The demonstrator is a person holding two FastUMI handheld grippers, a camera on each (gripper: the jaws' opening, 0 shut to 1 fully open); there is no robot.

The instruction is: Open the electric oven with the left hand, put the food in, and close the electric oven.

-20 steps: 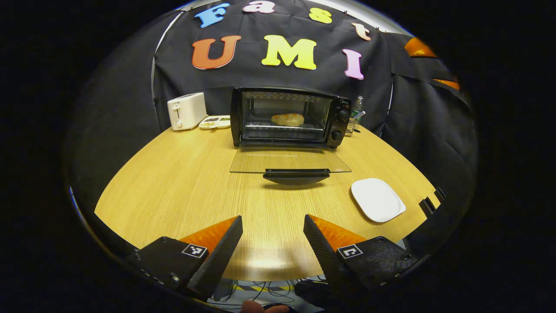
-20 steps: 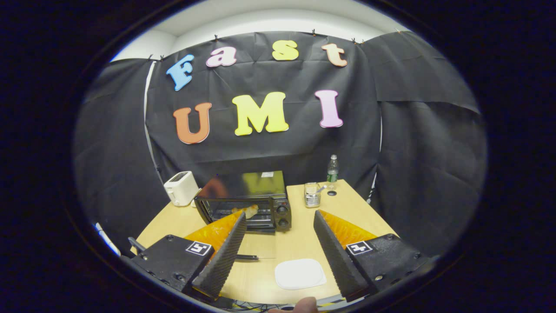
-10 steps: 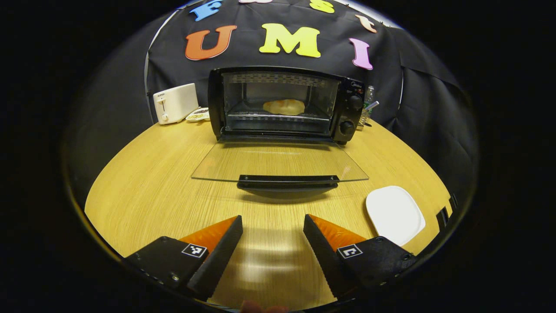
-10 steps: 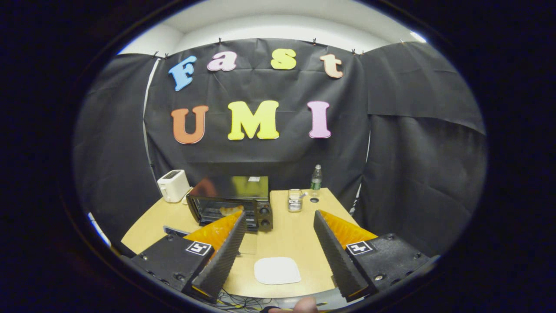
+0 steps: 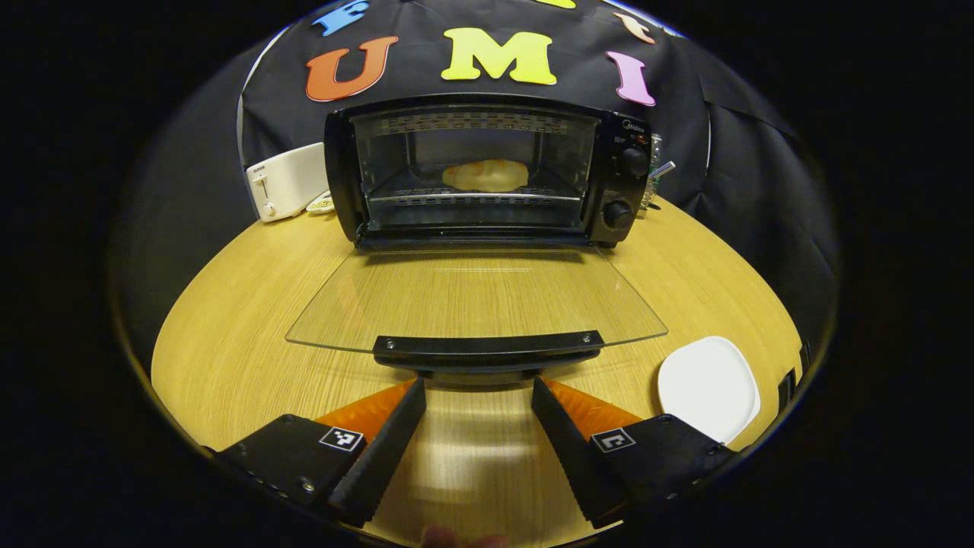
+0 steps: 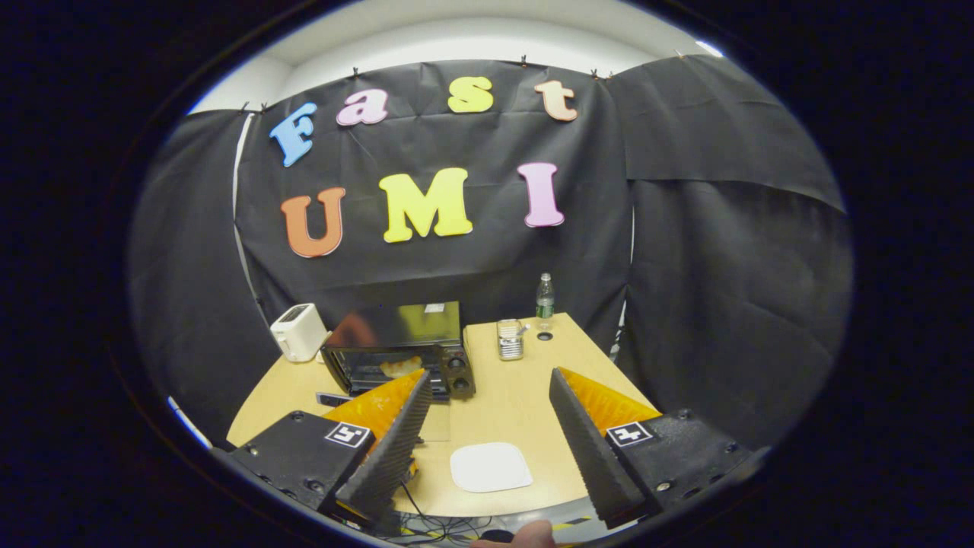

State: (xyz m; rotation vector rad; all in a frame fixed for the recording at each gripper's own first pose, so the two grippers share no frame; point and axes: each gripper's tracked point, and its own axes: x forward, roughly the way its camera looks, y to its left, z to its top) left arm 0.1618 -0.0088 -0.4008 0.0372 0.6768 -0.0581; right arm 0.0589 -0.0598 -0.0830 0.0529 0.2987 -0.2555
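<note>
At frame bottom, the open left gripper (image 5: pixel 478 392) nears the black oven's glass door handle (image 5: pixel 485 348); best lift squarely from beneath.

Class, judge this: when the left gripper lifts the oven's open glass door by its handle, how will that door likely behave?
The glass door looks rigid, so it should swing as one flat pane. It probably pivots at the oven mouth rather than lifting free. The handle is a thin bar, and might slip.

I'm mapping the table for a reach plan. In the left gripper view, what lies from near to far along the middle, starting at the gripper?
left gripper → door handle → glass door → oven → bread
</note>
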